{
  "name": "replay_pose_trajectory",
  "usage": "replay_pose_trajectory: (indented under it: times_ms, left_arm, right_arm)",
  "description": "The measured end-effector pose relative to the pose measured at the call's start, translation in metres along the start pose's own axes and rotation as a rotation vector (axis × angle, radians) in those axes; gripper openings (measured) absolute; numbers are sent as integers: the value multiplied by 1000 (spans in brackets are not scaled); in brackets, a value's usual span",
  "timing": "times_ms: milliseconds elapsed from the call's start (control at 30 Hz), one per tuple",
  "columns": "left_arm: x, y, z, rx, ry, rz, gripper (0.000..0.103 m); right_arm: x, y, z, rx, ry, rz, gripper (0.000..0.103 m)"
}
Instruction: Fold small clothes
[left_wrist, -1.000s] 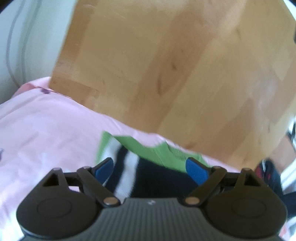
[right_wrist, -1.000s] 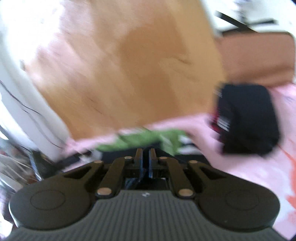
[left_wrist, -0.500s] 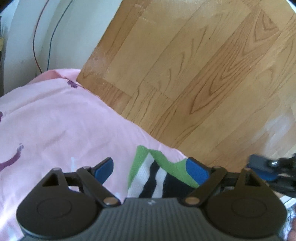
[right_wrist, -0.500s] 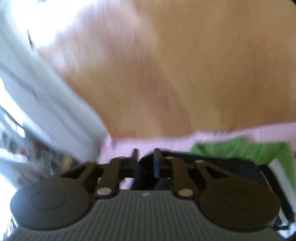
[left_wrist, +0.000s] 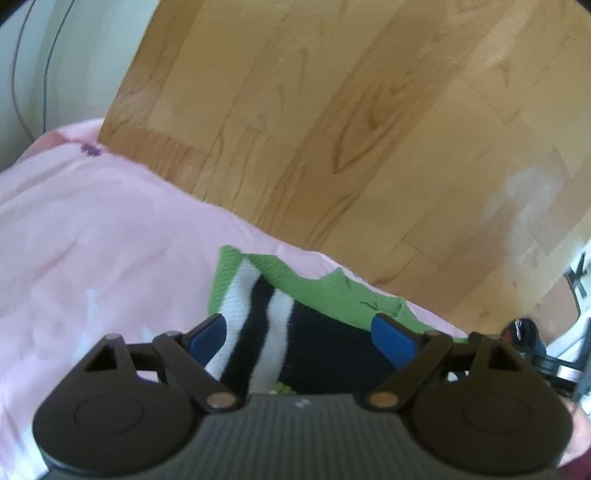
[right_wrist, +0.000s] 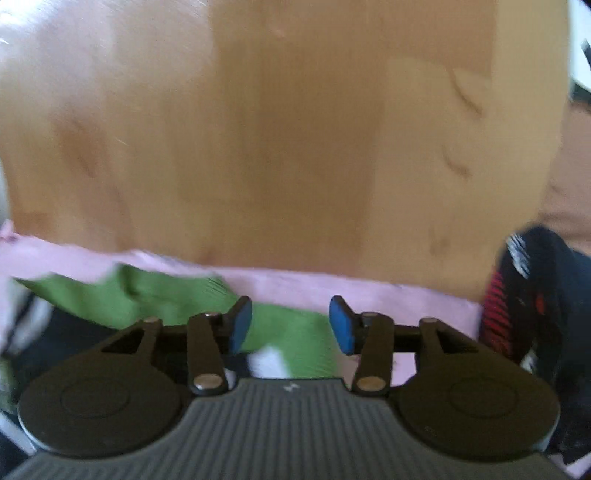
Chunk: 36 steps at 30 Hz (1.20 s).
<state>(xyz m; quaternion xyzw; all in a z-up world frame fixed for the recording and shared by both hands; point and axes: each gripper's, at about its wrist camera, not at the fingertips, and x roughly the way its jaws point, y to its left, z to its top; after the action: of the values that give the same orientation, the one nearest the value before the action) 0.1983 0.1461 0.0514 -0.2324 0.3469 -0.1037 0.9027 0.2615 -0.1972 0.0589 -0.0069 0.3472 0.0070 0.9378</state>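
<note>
A knitted sock (left_wrist: 295, 295), green at the edge with white and black stripes, is lying crumpled on a soft pink sheet (left_wrist: 92, 240) beside the wooden floor (left_wrist: 332, 129). The left gripper (left_wrist: 301, 332) is hanging wide open over it, pads clear. The right gripper (right_wrist: 291, 323), jaws just opening, is hovering half-spread above the green part, gripping nothing. A dark bundle (right_wrist: 528, 295) with red stripes is sitting at its right.

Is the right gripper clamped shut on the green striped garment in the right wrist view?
No, the right gripper has just been opening; its pads stand apart above the green striped garment.
</note>
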Motion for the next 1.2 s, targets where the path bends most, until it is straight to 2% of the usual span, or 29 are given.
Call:
replay_pose_trajectory:
  times_ms: [67, 100, 133, 200, 267, 333, 400, 433, 467, 500, 533, 567, 600, 633, 700, 733, 800, 867, 967, 1033, 1067, 1100, 1133, 1200]
  left_arm:
    - [1, -4, -2, 17, 4, 2, 89]
    - [2, -4, -2, 19, 6, 5, 89]
    - [3, -4, -2, 17, 7, 11, 89]
    - [5, -1, -1, 3, 6, 20, 89]
    - [5, 4, 1, -17, 7, 27, 89]
    - [3, 8, 3, -30, 3, 31, 89]
    - [1, 10, 4, -36, -8, 33, 89]
    - [0, 11, 5, -40, -13, 34, 89]
    - [-1, 12, 6, -45, -18, 35, 89]
    - [-2, 12, 6, -49, -20, 36, 89]
    - [-2, 13, 7, -55, -22, 37, 89]
    - [-3, 14, 7, -59, -24, 38, 89]
    - [-4, 15, 8, -63, -27, 37, 89]
    - [-5, 15, 8, -66, -30, 37, 89]
    - [-8, 17, 9, -72, -39, 36, 89]
    - [-9, 17, 10, -75, -41, 35, 89]
    - [-11, 18, 10, -79, -45, 30, 89]
    - [-13, 18, 11, -83, -50, 23, 89]
    - [-16, 18, 12, -84, -57, 17, 89]
    - [-16, 18, 12, -87, -56, 13, 89]
    - [-17, 19, 12, -90, -57, 11, 89]
    - [-17, 19, 12, -92, -59, 10, 89]
    - [-18, 19, 13, -96, -63, 9, 89]
    - [-21, 21, 13, -107, -71, 7, 89]
  right_arm:
    - [16, -17, -9, 46, 36, -17, 50]
    - [28, -25, -12, 70, 82, 2, 17]
    - [39, -27, -15, 85, 135, 39, 11]
    - [37, -26, -20, 91, 103, 18, 10]
    - [36, -27, -20, 106, 83, -45, 10]
    - [37, -32, -19, 134, 68, -86, 13]
    - [21, -25, -18, 91, 7, -154, 22]
    - [9, -18, -16, 60, -36, -157, 25]
    - [-4, -12, -15, 40, -77, -127, 30]
    - [-15, -2, -13, 15, -117, -77, 30]
    - [-32, 12, -14, -39, -148, 13, 30]
    - [-44, 27, -16, -109, -160, 98, 35]
    - [-56, 44, -20, -198, -164, 176, 46]
    - [-70, 67, -29, -337, -177, 250, 51]
    - [-89, 103, -52, -602, -223, 315, 56]
    - [-95, 121, -67, -757, -252, 314, 56]
    - [-93, 149, -98, -1052, -302, 226, 54]
    - [-84, 159, -115, -1216, -304, 170, 54]
    - [-70, 166, -117, -1293, -284, 124, 54]
    - [-59, 168, -115, -1293, -260, 124, 43]
    - [-56, 170, -114, -1289, -228, 137, 19]
    - [-54, 172, -113, -1276, -203, 152, 11]
    - [-54, 173, -110, -1249, -205, 160, 11]
    - [-64, 171, -91, -1116, -220, 177, 10]
